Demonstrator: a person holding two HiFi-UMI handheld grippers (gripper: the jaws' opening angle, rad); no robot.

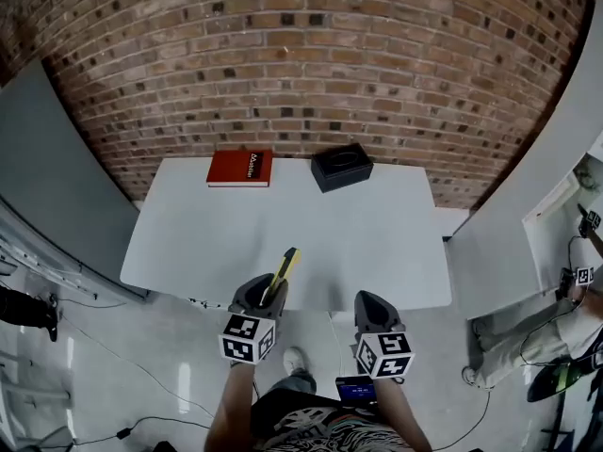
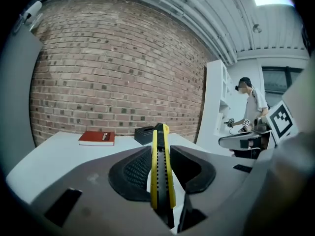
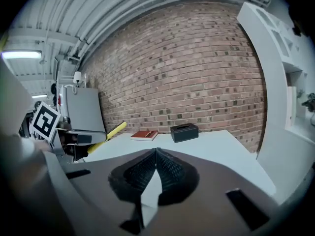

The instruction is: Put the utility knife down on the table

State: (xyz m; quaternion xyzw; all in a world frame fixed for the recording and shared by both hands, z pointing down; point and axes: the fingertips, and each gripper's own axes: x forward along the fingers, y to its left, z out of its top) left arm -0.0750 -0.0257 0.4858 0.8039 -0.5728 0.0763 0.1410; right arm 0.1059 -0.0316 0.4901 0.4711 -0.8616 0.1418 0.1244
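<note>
Across the white desk (image 1: pixel 377 234) I count three things: one red book (image 1: pixel 240 168) and one black box (image 1: pixel 341 167), both along the far edge by the brick wall and near each other, and one yellow-and-black utility knife (image 1: pixel 285 266) well apart from them at the near edge. Two tongs are in view (one in each hand). The left tongs (image 2: pixel 160 151) are pinching the utility knife between their dark pads, gripping its rear part with its narrow edge upward. Its front end sticks out forward past the tips, above the near part of the desk. Whether it touches the surface I cannot tell. The right tongs (image 3: pixel 156 154) are pressed together, pads meeting with nothing between them. They are held at the near edge of the desk, beside the left tongs but not touching them.
</note>
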